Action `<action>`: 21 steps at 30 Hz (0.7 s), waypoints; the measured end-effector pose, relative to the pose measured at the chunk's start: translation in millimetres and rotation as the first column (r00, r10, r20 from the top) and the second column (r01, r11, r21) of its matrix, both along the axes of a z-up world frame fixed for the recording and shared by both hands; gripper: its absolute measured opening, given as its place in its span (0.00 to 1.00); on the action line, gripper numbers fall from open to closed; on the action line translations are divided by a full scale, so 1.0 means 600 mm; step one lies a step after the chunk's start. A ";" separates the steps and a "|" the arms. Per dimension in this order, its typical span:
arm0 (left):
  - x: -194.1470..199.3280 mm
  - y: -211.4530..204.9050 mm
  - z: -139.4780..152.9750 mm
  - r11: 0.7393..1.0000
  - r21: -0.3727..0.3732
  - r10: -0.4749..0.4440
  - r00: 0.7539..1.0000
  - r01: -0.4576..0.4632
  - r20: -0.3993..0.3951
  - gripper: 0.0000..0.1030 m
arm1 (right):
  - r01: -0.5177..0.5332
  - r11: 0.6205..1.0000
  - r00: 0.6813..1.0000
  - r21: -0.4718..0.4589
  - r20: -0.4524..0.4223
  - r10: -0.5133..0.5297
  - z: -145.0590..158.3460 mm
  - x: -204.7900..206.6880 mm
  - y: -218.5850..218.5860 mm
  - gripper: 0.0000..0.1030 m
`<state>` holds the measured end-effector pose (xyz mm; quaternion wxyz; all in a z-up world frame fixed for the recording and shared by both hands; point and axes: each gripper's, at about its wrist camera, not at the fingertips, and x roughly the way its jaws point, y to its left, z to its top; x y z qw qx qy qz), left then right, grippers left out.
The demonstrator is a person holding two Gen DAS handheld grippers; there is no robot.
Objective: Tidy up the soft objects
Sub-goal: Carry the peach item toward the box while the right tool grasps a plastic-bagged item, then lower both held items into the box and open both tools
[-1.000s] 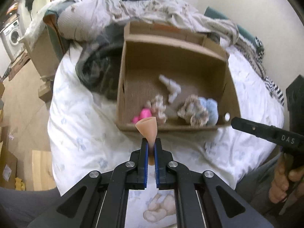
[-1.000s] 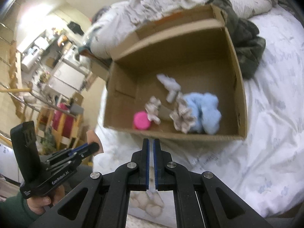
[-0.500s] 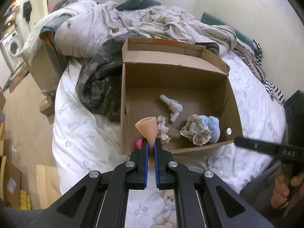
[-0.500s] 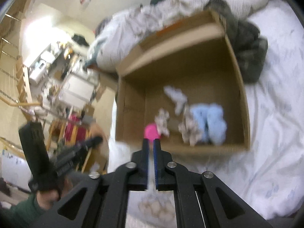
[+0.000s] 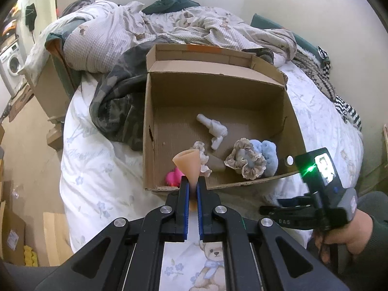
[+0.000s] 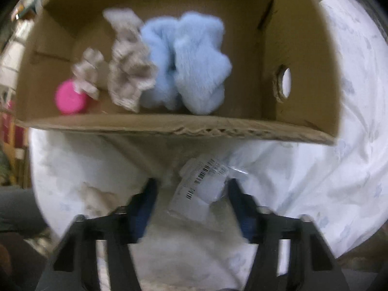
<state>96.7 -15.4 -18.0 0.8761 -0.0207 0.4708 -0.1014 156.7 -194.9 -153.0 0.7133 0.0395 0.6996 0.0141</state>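
Bed (image 5: 97, 174) with a white flower-printed cover carries an open brown cardboard box (image 5: 150, 131), and we hold both tools at its near side. Our left tool (image 5: 191, 188) has its jaws nearly closed, pinching the narrow end of a peach-coloured soft cone (image 5: 188, 161), whose wide mouth rises just over the box's near wall, toward its near left corner. Our right tool (image 6: 191, 194) is spread wide, low over the bed cover just short of the box's near wall, gripping nothing; a clear plastic packet with a barcode label (image 6: 201, 189) lies on the cover between its fingers, though blur keeps us from telling whether they touch it. Inside the box, along the near wall, we see a pink round soft object (image 6: 70, 97), a beige frilled scrunchie (image 6: 128, 77) and a fluffy light-blue soft piece (image 6: 189, 60), the last two touching.
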 end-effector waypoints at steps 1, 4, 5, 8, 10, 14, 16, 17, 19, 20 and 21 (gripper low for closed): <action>-0.001 0.001 0.001 1.000 -0.001 0.001 1.000 -0.001 0.001 0.05 | -0.005 1.000 1.000 -0.009 0.004 0.005 0.000 -0.001 -0.002 0.27; -0.004 0.006 0.003 1.000 -0.006 0.007 1.000 -0.007 0.004 0.05 | 0.022 0.999 0.999 -0.025 0.036 -0.021 0.013 -0.005 -0.016 0.27; -0.004 0.007 0.003 1.000 -0.008 0.009 1.000 -0.009 0.004 0.05 | 0.041 0.999 0.998 -0.016 0.051 -0.040 0.020 -0.007 -0.024 0.27; -0.004 0.008 0.003 1.000 -0.009 0.015 1.000 -0.015 0.003 0.05 | 0.105 0.994 0.989 0.010 0.104 -0.105 0.050 -0.014 -0.049 0.27; -0.004 0.008 0.003 1.000 -0.007 0.015 1.000 -0.015 0.004 0.05 | 0.146 0.989 0.979 0.000 0.144 -0.145 0.071 -0.023 -0.065 0.27; -0.006 0.006 0.004 1.000 0.002 0.014 1.000 -0.014 0.010 0.05 | 0.158 0.981 0.969 0.115 0.173 -0.177 0.101 -0.042 -0.080 0.27; -0.006 0.007 0.004 1.000 0.007 0.018 1.000 -0.018 0.012 0.05 | 0.128 0.976 0.969 0.178 0.188 -0.161 0.116 -0.052 -0.073 0.27; -0.006 0.008 0.004 1.000 0.009 0.020 1.000 -0.020 0.012 0.05 | 0.108 0.973 0.969 0.206 0.196 -0.149 0.124 -0.053 -0.067 0.27; -0.006 0.007 0.003 1.000 0.015 0.023 1.000 -0.024 0.012 0.05 | 0.064 0.963 0.966 0.263 0.225 -0.126 0.142 -0.059 -0.054 0.27; -0.005 0.008 0.003 0.999 0.018 0.026 1.000 -0.026 0.013 0.05 | 0.038 0.958 0.961 0.283 0.251 -0.112 0.153 -0.061 -0.048 0.27; -0.005 0.008 0.003 0.999 0.019 0.027 1.000 -0.027 0.014 0.05 | 0.012 0.951 0.956 0.310 0.274 -0.101 0.162 -0.063 -0.043 0.27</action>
